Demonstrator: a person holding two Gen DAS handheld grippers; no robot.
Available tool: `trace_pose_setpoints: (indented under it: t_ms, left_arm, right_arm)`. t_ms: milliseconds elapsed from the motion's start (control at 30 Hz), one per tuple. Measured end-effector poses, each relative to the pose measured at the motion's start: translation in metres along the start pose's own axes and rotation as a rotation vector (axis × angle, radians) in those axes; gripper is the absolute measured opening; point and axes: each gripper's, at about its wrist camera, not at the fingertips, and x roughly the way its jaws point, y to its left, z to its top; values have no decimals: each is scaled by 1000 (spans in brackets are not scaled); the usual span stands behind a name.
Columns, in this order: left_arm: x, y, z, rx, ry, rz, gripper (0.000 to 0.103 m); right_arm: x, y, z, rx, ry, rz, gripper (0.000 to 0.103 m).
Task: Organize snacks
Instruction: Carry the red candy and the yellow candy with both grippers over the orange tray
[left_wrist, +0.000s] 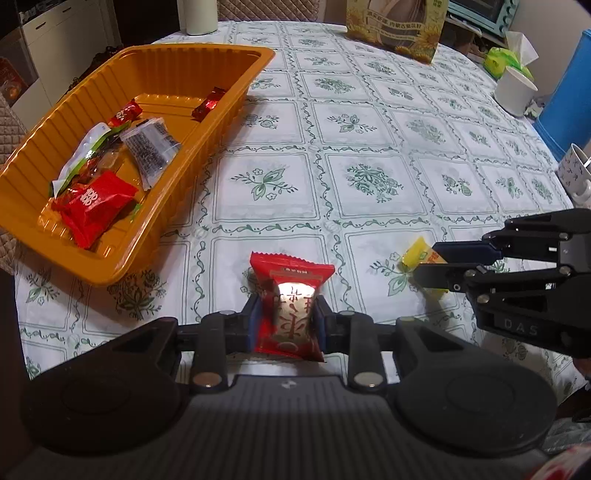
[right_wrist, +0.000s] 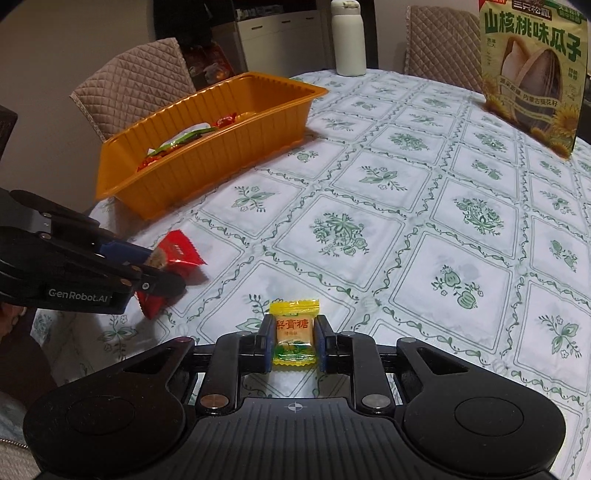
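Floral tablecloth (left_wrist: 369, 122) under us; our left gripper (left_wrist: 287, 321) pinched a shiny red snack pack (left_wrist: 291, 295) with a pale window, right gripper (right_wrist: 294, 334) clamped a small yellow candy (right_wrist: 294, 328), both beside the orange tray (left_wrist: 192, 155).

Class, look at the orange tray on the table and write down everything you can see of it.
The orange tray is a long, deep, glossy plastic-looking tub with ribbed walls and a flat flared rim. It sits upright on the flowered tablecloth near the table's edge, in front of a quilted chair back. Inside lie several wrapped snacks: red packets, a clear packet of dark bits and a green-and-white wrapper. Neither hand-held gripper touches it.
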Motion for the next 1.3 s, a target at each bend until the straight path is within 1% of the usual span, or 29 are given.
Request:
trace_pose_setpoints:
  t_ms: [167, 233, 400, 500, 633, 800, 1033, 1300]
  left_arm:
    - [-1, -1, -4, -14, -10, 5, 26]
    - [-2, -1, -6, -18, -12, 4, 26]
    - [-6, -3, -10, -20, -20, 6, 24]
    - [-11, -4, -12, -11, -33, 4, 21]
    - [-16, -4, -14, -12, -43, -2, 20]
    - [-27, -2, -15, -13, -68, -7, 20]
    - [-47, 2, -8, -12, -117, -19, 20]
    - [-74, 18, 13, 8, -181, -47, 20]
  right_arm:
    - [-2, 7, -3, -13, 3, -21, 27]
    - [-2, 9, -4, -20, 3, -34, 28]
    - [-1, 16, -6, -48, 3, -63, 28]
    - [0, 19, -7, -60, 8, -78, 25]
    - [-2, 18, -7, -35, 18, -68, 22]
    - [-9, 18, -4, 9, 6, -38, 21]
    - [-26, 22, 7, 50, -45, -14, 21]
    - [-45, 31, 33, 117, -118, 14, 21]
